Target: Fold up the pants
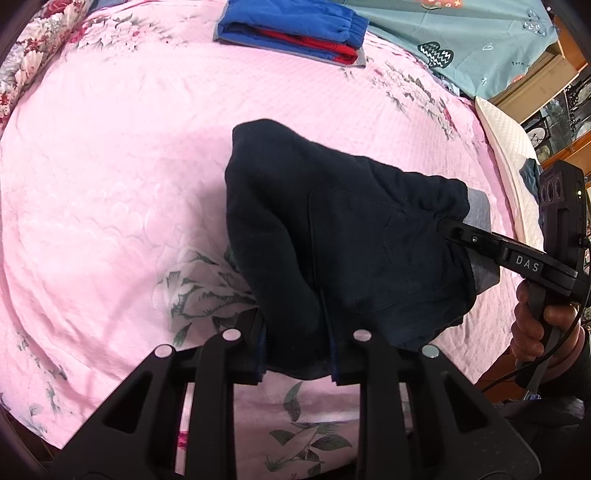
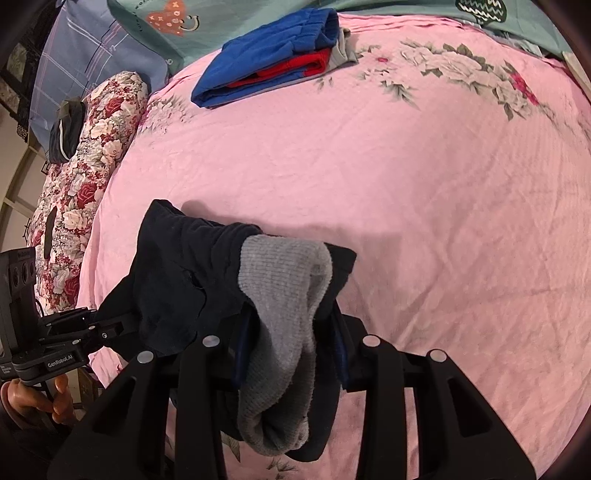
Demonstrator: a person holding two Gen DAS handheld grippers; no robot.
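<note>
Dark navy pants (image 1: pixel 332 229) with a grey ribbed waistband (image 2: pixel 284 295) hang bunched a little above the pink bedspread, held up at two ends. My left gripper (image 1: pixel 297 350) is shut on a thick fold of the navy cloth. My right gripper (image 2: pixel 290 354) is shut on the grey waistband and the navy cloth around it. In the left wrist view the right gripper (image 1: pixel 448 227) comes in from the right, with a hand on its handle. In the right wrist view the left gripper (image 2: pixel 122 326) bites the pants from the left.
The pink floral bedspread (image 2: pixel 424 192) fills both views. A folded stack of blue and red clothes (image 1: pixel 291 31) lies at the far side. A teal blanket (image 1: pixel 461 33), a white pillow (image 1: pixel 506 147) and a red floral quilt (image 2: pixel 85 173) edge the bed. Cabinets stand at the right.
</note>
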